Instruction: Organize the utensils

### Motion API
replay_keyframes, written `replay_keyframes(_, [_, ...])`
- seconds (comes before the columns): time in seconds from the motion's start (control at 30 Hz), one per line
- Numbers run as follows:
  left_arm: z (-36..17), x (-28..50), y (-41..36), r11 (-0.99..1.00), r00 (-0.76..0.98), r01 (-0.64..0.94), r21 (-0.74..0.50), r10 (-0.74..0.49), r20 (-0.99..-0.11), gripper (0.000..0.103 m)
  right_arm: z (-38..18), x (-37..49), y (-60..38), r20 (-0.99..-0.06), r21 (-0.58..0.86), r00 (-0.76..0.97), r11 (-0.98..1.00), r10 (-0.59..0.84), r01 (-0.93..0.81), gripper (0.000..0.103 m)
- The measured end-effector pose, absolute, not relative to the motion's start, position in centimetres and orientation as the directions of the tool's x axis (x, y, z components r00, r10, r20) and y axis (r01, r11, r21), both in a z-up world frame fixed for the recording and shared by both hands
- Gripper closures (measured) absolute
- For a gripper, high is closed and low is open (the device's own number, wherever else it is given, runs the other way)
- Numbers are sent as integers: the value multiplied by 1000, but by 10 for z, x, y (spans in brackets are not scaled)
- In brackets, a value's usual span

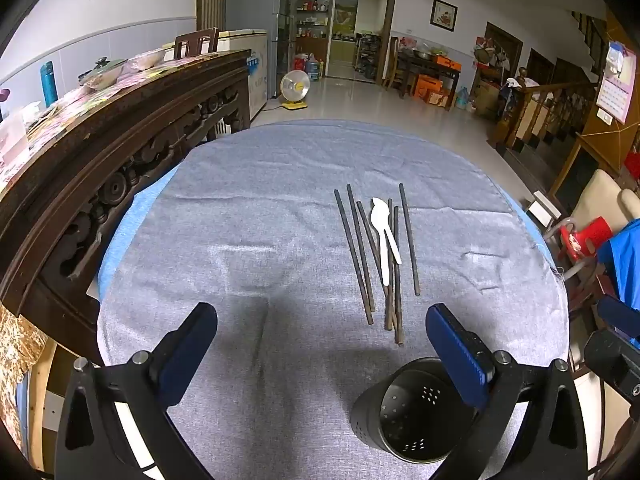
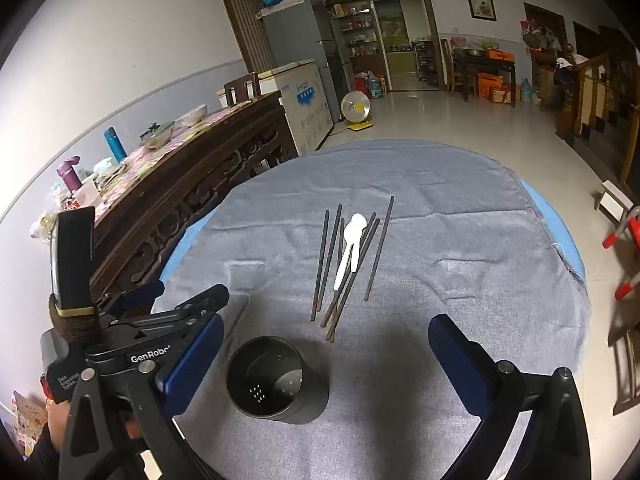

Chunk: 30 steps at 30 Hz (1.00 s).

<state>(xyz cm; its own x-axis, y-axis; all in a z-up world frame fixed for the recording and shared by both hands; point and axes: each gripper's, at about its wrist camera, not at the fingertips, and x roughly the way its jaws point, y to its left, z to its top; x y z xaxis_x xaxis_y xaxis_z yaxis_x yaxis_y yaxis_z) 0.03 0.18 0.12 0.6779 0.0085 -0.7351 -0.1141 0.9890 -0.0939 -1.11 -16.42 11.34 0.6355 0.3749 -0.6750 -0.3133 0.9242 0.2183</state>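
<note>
grey woven cloth [image 1: 256,216] covers the round surface, and on it your utensils lie in a loose bundle: six dark slender chopsticks [image 1: 362,256] running roughly lengthwise away from you, with two white plastic spoons [image 1: 382,232] resting across the middle ones, bowls at the far end. because the spoons sit on top, they look like the sensible first pick; lifting a chopstick from under them would likely scatter the rest. the black perforated cylindrical holder [image 2: 276,380] stands upright and empty just nearer to you than the bundle, mouth up, so anything you carry has only a short way to travel. your left tool [image 1: 320,356] hovers above the cloth with its blue pads wide apart, holding nothing. your right tool [image 2: 324,364] is likewise spread and empty, with the holder below its left finger.
</note>
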Motion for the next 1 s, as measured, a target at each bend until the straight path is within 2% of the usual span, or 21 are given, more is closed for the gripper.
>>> replay_keyframes(0.5, [1, 3, 3, 990, 682, -111, -87, 12, -731, 0, 110, -5, -163, -677, 215, 634, 924, 374, -315, 0])
replay_keyframes(0.7, [-3, 7, 5, 989, 643, -116, -91, 5, -766, 0, 109, -2, -164, -682, 222, 626, 923, 378, -315, 0])
replay_keyframes(1.0, [-20, 34, 34, 981, 615, -155, -120, 0, -789, 0, 85, 33, -193, -729, 329, 529, 900, 434, -285, 0])
